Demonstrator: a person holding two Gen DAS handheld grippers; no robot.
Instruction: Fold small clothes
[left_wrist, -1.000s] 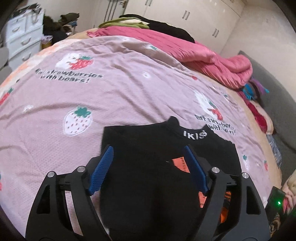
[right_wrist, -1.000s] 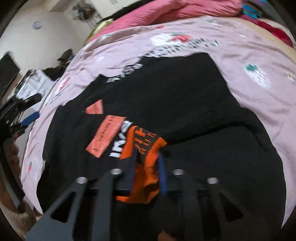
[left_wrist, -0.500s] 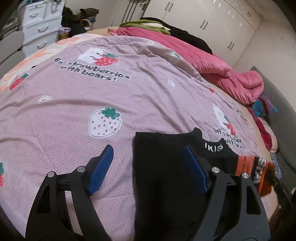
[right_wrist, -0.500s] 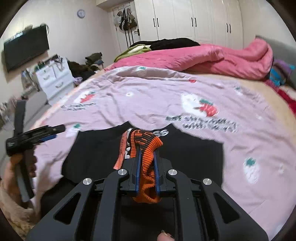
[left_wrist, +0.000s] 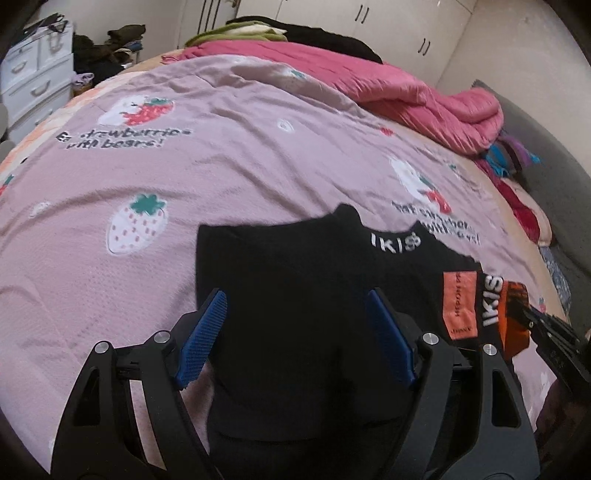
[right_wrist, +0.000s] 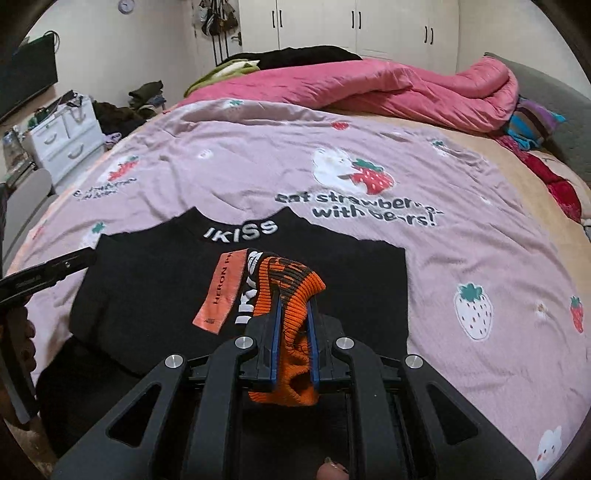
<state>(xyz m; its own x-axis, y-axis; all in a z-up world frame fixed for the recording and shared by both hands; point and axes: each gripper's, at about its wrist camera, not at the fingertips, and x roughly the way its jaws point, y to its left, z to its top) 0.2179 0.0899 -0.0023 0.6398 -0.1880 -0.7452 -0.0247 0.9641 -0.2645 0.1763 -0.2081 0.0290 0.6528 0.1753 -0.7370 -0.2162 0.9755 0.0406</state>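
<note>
- Black sweater (right_wrist: 155, 295) lies flat on the pink bedspread (right_wrist: 461, 240), collar toward 12 o'clock; fold looks only begun.
- Right gripper (right_wrist: 293, 332) clamped tight on the orange cuff (right_wrist: 291, 280), sleeve carried across the chest; the rest seems unfolded.
- Left gripper (left_wrist: 295, 332) gaping wide over the sweater's left part, gripping nothing.
- Right view alone shows the clamped cuff close up; left view shows the bedspread at 9 o'clock.

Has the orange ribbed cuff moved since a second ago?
Yes. The right tongs, shut on the orange ribbed cuff, carried it up the black sweater toward the white IKISS collar lettering.
</note>
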